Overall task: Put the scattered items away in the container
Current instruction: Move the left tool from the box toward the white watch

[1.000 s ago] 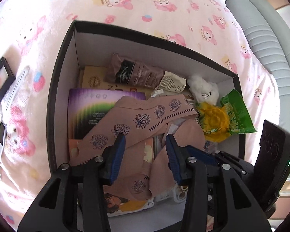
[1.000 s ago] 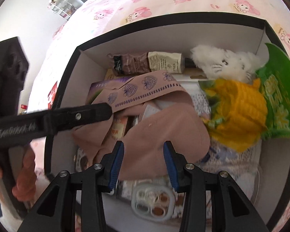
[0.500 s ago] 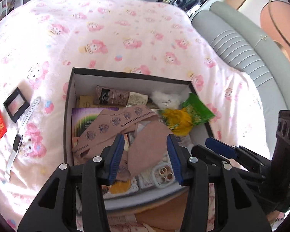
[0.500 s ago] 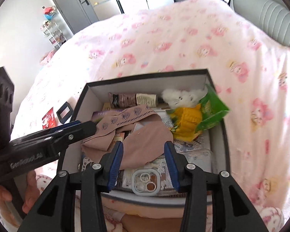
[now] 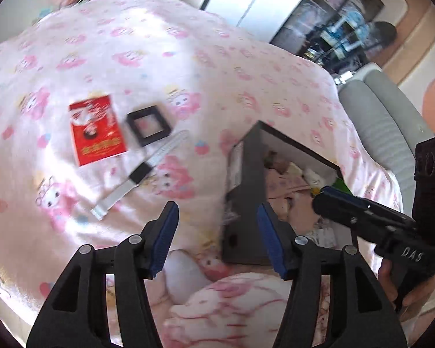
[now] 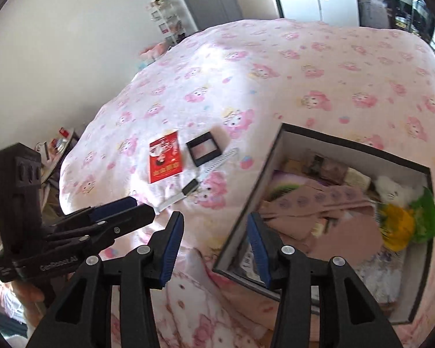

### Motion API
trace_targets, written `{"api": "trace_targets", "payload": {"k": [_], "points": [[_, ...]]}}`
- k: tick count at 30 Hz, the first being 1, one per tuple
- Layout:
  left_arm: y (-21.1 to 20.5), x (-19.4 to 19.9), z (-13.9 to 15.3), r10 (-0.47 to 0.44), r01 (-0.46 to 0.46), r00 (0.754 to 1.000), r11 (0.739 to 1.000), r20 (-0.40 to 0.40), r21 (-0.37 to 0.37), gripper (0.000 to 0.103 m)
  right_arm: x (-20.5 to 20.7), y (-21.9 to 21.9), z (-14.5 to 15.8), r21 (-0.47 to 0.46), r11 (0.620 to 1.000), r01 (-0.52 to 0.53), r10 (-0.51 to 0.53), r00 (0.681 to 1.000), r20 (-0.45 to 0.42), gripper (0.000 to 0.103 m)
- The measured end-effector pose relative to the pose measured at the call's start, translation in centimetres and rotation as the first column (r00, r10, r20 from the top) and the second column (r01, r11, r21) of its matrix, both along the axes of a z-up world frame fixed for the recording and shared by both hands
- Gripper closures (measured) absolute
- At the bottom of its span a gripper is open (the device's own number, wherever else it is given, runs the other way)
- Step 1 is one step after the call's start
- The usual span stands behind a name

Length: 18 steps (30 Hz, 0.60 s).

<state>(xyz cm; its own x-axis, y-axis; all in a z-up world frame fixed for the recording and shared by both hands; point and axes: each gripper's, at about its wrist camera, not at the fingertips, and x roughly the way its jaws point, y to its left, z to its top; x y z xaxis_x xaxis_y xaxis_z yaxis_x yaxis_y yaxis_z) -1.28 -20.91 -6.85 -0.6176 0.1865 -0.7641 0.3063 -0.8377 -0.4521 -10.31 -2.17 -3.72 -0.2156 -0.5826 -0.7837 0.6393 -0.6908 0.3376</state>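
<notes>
A black box [image 6: 293, 136] with white inner walls sits on the pink bed; it holds a pink patterned cloth [image 6: 327, 203], a white plush [image 6: 391, 188], a yellow item and a green packet. It also shows in the left wrist view [image 5: 243, 203]. Left of it on the sheet lie a red packet [image 5: 95, 129] [image 6: 164, 161], a black square compact [image 5: 148, 124] [image 6: 203, 148] and a white watch with a black face [image 5: 139, 174] [image 6: 190, 187]. My left gripper [image 5: 216, 235] is open and empty, above the sheet beside the box. My right gripper [image 6: 214, 249] is open and empty at the box's near-left corner.
The bed is covered by a pink cartoon-print sheet [image 6: 304, 66]. A grey padded headboard [image 5: 391, 121] runs along the right. A wall, shelves and a door stand beyond the bed. A cluttered small table [image 6: 55, 145] is at the left.
Both grippers have lifted out of the box and swung left, away from the cloth. The scattered red packet, compact and watch have come into view.
</notes>
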Motion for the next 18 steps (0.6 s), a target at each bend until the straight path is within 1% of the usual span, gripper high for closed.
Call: {"api": "trace_targets", "payload": {"k": [2, 3, 4, 6, 7, 9, 12, 13, 15, 16, 18], "points": [[-3.0, 1.0, -2.9, 0.061, -0.063, 0.998, 0.994, 0.024, 0.087, 0.046, -0.7, -2.6, -1.0, 0.015, 0.999, -0.037, 0.036, 0.998, 0.043, 0.062], [-4.3, 1.3, -4.5, 0.081, -0.086, 0.996, 0.987, 0.043, 0.138, 0.046, -1.3, -3.9, -1.8, 0.021, 0.999, -0.050, 0.048, 0.996, 0.077, 0.062], [-5.2, 1.5, -6.0, 0.093, -0.102, 0.994, 0.978, 0.059, 0.180, 0.046, -1.9, -5.1, -2.7, 0.020, 0.998, -0.058, 0.056, 0.992, 0.113, 0.062], [-6.6, 1.4, -8.7, 0.106, -0.125, 0.990, 0.962, 0.090, 0.243, 0.048, -3.5, -6.9, -4.4, 0.027, 0.997, -0.068, 0.062, 0.981, 0.182, 0.062], [-7.1, 1.3, -9.9, 0.111, -0.135, 0.988, 0.957, 0.108, 0.258, 0.049, -4.2, -7.7, -5.1, 0.052, 0.996, -0.066, 0.054, 0.979, 0.196, 0.062], [-7.9, 0.8, -12.0, 0.115, -0.150, 0.983, 0.951, 0.141, 0.270, 0.051, -4.8, -9.0, -6.2, 0.090, 0.993, -0.072, 0.053, 0.979, 0.195, 0.062], [-8.6, -0.3, -15.1, 0.112, -0.167, 0.979, 0.923, 0.172, 0.347, 0.055, -5.2, -10.2, -7.8, 0.109, 0.989, -0.095, 0.069, 0.973, 0.220, 0.062], [-8.8, -0.7, -15.7, 0.116, -0.172, 0.978, 0.918, 0.173, 0.357, 0.056, -5.4, -10.4, -8.3, 0.118, 0.988, -0.096, 0.068, 0.972, 0.226, 0.062], [-9.3, -1.1, -16.4, 0.162, -0.212, 0.974, 0.905, 0.161, 0.369, 0.059, -5.9, -10.7, -9.1, 0.129, 0.988, -0.090, 0.056, 0.968, 0.244, 0.062], [-9.8, -1.1, -16.5, 0.204, -0.246, 0.967, 0.895, 0.150, 0.372, 0.059, -6.3, -10.7, -9.4, 0.126, 0.988, -0.085, 0.050, 0.964, 0.262, 0.062], [-10.8, -0.8, -16.0, 0.301, -0.325, 0.946, 0.875, 0.123, 0.359, 0.059, -7.1, -11.0, -9.5, 0.098, 0.992, -0.080, 0.048, 0.954, 0.295, 0.062]]}}
